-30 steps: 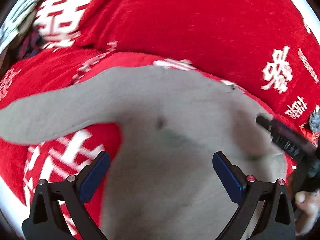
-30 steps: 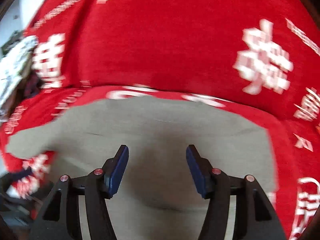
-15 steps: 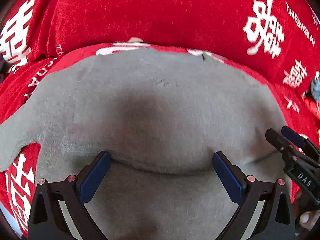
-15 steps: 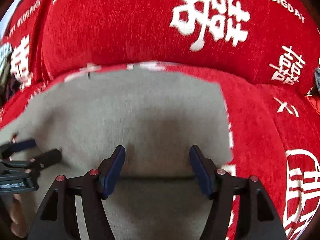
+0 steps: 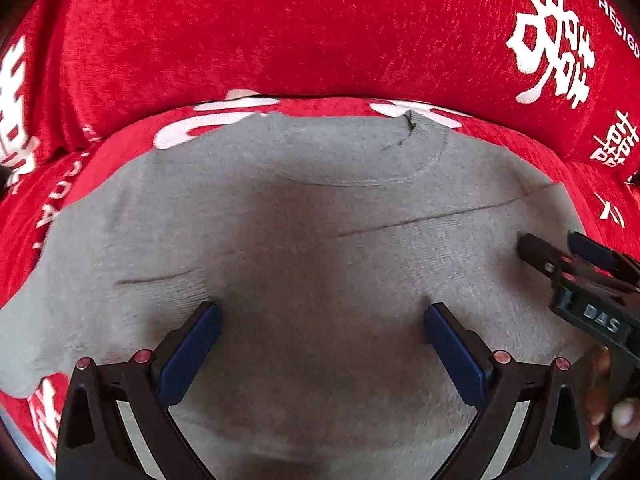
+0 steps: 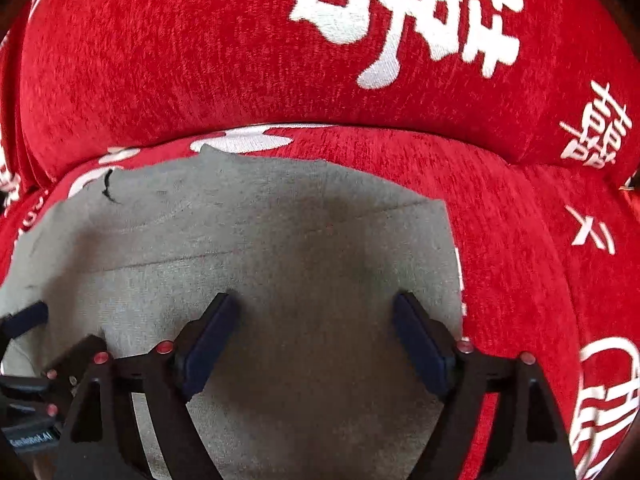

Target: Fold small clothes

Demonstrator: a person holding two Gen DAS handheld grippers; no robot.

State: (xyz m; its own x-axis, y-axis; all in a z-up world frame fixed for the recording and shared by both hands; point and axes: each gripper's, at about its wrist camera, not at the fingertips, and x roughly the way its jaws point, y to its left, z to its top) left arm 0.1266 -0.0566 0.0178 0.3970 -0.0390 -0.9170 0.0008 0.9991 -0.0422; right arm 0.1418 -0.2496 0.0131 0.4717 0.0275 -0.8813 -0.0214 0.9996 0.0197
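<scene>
A small grey knit top (image 5: 320, 220) lies flat on a red sofa seat, its round collar (image 5: 424, 148) toward the backrest. My left gripper (image 5: 320, 320) hovers low over the garment's middle, open, nothing between its blue pads. My right gripper (image 6: 316, 312) is over the right part of the same grey top (image 6: 280, 240); its jaws are opening, with only flat cloth beneath them. In the left wrist view the right gripper (image 5: 560, 248) shows at the right edge. The left gripper's fingers (image 6: 24, 316) appear at the left edge of the right wrist view.
A red sofa cover with white characters (image 6: 520, 260) lies under the garment. The red backrest cushion (image 5: 320, 32) rises just behind the collar. A hand (image 5: 616, 412) holds the right gripper's handle at the lower right.
Both grippers came down closer to the grey top, which now lies spread flat with its collar in view. The right jaws have widened. The sleeve that hung out to the left has gone from view.
</scene>
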